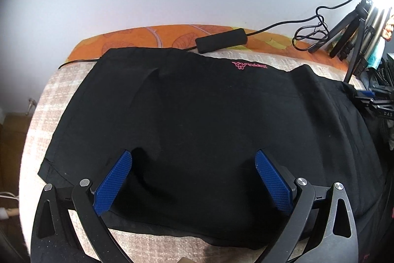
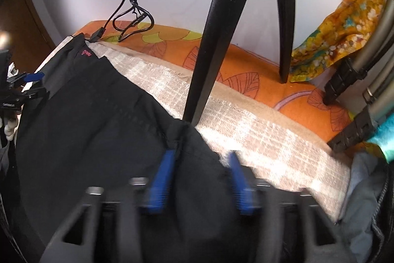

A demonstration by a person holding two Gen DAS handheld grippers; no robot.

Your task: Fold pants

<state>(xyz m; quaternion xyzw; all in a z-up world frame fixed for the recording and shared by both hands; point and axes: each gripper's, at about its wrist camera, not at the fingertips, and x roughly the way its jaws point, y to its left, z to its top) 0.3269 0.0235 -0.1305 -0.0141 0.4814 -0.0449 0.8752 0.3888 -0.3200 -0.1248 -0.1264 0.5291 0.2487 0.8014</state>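
Black pants (image 1: 197, 103) with a small pink logo (image 1: 248, 65) lie spread flat on a beige checked blanket (image 1: 44, 103). My left gripper (image 1: 193, 157) hovers over their near part, open, its blue pads (image 1: 115, 179) wide apart with only flat cloth below. In the right wrist view the pants (image 2: 98, 115) run from the far left toward me. My right gripper (image 2: 200, 157) is blurred at their hemmed edge. Its blue pads (image 2: 161, 179) stand apart with black cloth between them, and I see no pinch.
The blanket (image 2: 246, 120) covers an orange leaf-print sheet (image 2: 270, 90) against a white wall. A black power brick (image 1: 220, 40) and its cable lie at the back. Black tripod legs (image 2: 209, 41) stand on the blanket edge near the right gripper. Coloured cloth (image 2: 344, 29) and stand poles crowd the right.
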